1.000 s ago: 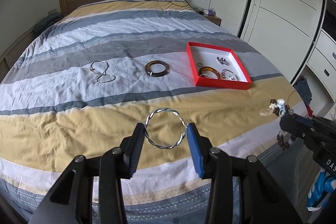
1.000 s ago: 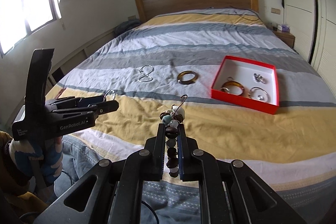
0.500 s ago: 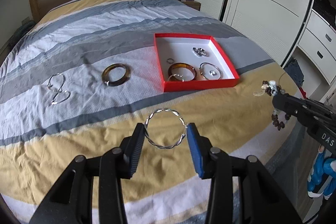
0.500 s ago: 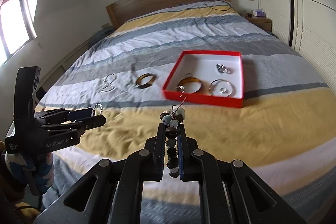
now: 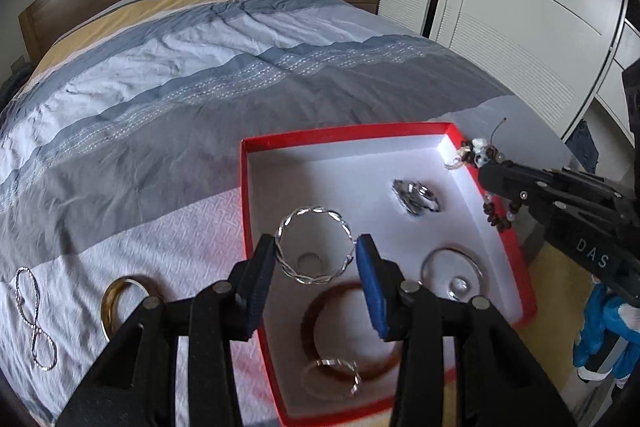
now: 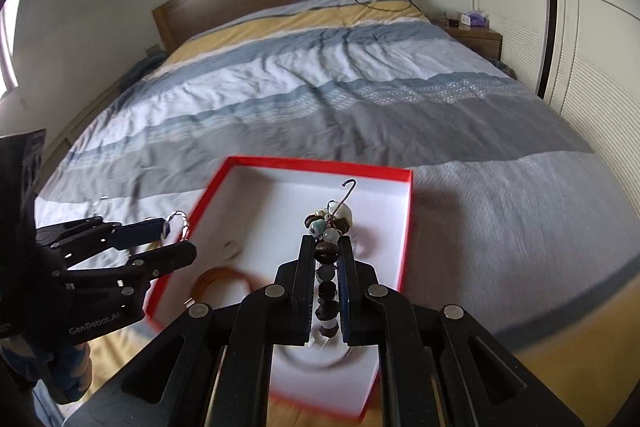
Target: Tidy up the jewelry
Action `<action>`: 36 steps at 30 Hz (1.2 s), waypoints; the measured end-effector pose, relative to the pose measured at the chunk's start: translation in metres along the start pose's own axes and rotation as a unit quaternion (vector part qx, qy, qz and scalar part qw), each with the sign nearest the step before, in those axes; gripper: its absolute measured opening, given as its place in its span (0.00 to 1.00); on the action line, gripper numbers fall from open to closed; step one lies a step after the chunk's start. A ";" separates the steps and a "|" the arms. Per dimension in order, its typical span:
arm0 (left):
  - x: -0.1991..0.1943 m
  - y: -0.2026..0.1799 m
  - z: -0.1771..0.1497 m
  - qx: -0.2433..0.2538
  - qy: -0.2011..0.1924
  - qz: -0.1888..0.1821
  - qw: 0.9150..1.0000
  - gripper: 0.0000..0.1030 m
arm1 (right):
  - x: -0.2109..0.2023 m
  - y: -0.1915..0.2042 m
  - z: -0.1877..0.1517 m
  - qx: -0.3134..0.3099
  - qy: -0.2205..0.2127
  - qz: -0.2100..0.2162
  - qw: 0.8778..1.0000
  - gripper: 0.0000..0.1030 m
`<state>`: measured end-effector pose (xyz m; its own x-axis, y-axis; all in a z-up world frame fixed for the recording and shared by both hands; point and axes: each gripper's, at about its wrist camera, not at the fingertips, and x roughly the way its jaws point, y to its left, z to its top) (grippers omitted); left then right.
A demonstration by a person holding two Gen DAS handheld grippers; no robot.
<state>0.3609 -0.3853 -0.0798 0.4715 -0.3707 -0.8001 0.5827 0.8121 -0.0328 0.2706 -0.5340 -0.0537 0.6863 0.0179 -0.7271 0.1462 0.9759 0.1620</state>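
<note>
The left gripper is clamped on a twisted silver bangle, which spans the gap between the two pads and stands out past their tips; one side of the ring presses the black pad on the left, the other the blue pad on the right; seen from the left wrist, the ring hangs over the near left part of the red tray, whose white floor shows through the hoop.

The right gripper is closed on a beaded bracelet; dark and pale beads run in a line down the narrow slot between its fingers, a bunch of beads sits just past the tips, and a thin wire hook sticks up from the bunch toward the far side; from the right wrist this bunch lies over the tray's white floor, right of its middle; from the left wrist the same bracelet appears at the tray's far right corner.

Inside the tray lie a brown bangle at the near side with a thin silver ring across it, a plain silver hoop to the right, and a silver cluster farther back.

On the striped bedspread, left of the tray, rest a gold-rimmed brown bangle and, farther left, a looped silver chain; neither touches the tray.
</note>
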 end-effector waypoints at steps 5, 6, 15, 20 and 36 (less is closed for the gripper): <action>0.034 0.004 0.007 0.008 0.007 0.010 1.000 0.38 | 0.052 -0.014 0.019 -0.006 0.024 -0.016 1.000 0.10; 0.038 0.003 0.007 0.013 0.005 0.009 1.000 0.38 | 0.060 -0.014 0.020 -0.011 0.029 -0.019 0.999 0.10; 0.055 -0.005 0.005 0.029 0.036 -0.001 0.999 0.39 | 0.092 -0.011 0.019 -0.047 0.074 -0.046 0.995 0.09; 0.057 -0.010 0.003 0.043 0.051 0.006 0.998 0.40 | 0.086 -0.007 0.018 -0.056 0.076 -0.056 0.994 0.15; -0.093 -0.024 -0.023 0.011 -0.016 -0.003 1.000 0.40 | -0.070 0.013 0.003 -0.040 0.017 -0.063 0.997 0.32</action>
<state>0.2885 -0.3599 -0.0184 0.4891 -0.3899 -0.7802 0.5990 0.8004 -0.0245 0.2264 -0.5229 0.0018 0.6408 -0.0993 -0.7612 0.1711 0.9851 0.0156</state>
